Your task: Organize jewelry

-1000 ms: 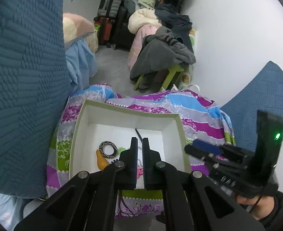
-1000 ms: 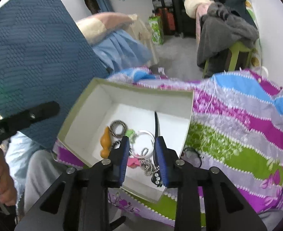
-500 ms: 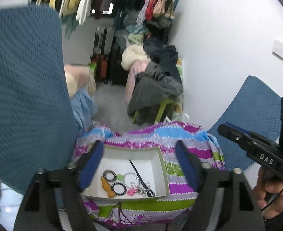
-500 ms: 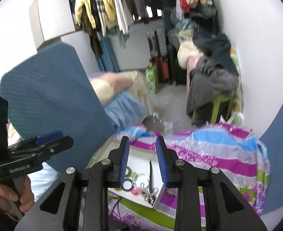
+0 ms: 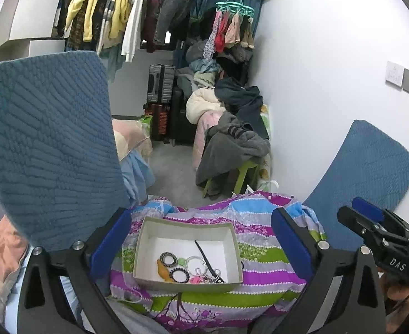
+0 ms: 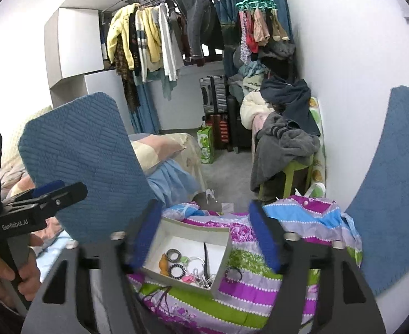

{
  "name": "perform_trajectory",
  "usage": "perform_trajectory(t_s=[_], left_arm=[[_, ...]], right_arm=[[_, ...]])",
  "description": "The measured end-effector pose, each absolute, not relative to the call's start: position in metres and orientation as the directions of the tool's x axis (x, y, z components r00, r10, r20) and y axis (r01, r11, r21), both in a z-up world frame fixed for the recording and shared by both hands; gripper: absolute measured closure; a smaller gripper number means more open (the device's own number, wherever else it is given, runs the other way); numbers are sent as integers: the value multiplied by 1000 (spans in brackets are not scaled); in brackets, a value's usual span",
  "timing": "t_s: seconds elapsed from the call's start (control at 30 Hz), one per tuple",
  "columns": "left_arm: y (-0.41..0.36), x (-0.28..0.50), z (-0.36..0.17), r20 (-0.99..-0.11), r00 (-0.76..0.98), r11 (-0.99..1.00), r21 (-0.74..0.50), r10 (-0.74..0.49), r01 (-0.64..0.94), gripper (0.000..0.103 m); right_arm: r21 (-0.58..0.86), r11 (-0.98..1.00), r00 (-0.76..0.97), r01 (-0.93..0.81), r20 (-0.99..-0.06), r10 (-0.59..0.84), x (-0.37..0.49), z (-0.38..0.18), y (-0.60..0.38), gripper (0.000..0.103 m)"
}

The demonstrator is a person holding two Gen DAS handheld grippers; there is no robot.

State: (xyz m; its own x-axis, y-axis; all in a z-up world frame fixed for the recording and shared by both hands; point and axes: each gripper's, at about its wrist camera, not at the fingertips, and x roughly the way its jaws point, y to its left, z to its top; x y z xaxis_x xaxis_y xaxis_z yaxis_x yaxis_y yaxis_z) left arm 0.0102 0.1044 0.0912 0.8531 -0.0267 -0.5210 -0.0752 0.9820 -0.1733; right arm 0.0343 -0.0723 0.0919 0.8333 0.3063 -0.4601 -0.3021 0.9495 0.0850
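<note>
Above the white box [image 5: 151,242] of jewelry [image 5: 189,268], the left gripper [image 5: 201,247] spreads wider, gripping nothing. Beside it, the right gripper [image 6: 205,239] is opening too, empty.

You're holding the left gripper [image 5: 201,247] up, pointing forward and down, its jaws opening very wide with nothing between the blue pads [image 5: 111,243]. You're holding the right gripper [image 6: 203,236] beside it at a similar downward tilt, jaws opening too, nothing gripped between them. Your left hand [image 6: 8,274] is wrapping its handle at the lower left of the right view. Your right hand [image 5: 399,295] is gripping its handle at the lower right of the left view.
</note>
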Motion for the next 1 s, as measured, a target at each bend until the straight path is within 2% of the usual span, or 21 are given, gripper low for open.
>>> perform_trajectory(t_s=[0.07,0.23,0.73,1.0], left_arm=[[105,5,87,-531,847,980,-174,-13,-94,2],[102,3,73,-564,826,982,-157,-4,-103,2],[105,6,14,-646,763,978,-169,-18,-120,2],[109,11,-3,-671,741,978,-168,-21,-124,2]], right_arm=[[80,953,837,-294,-459,297,29,87,-74,29],[73,959,839,-273,-470,274,20,75,-76,2],[64,969,802,-238,-550,234,16,2,-70,0],[50,975,785,-216,-586,204,20,-11,-71,0]])
